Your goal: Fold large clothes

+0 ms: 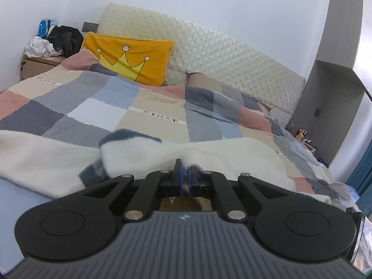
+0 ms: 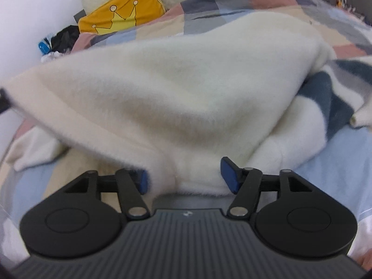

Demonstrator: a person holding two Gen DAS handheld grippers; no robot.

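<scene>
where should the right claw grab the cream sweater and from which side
Grip the cream sweater at the thick fuzzy fold bulging between the open right claw, coming straight in from the near edge. That edge is bunched and raised off the checked quilt, so the pads can close around it. The left claw already pinches another edge.

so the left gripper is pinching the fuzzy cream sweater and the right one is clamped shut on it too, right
Not quite. The left gripper is pinching the fuzzy cream sweater, but the right gripper is not clamped shut: the right wrist view shows its blue pads standing apart, with the sweater's edge lying loose between them.
</scene>
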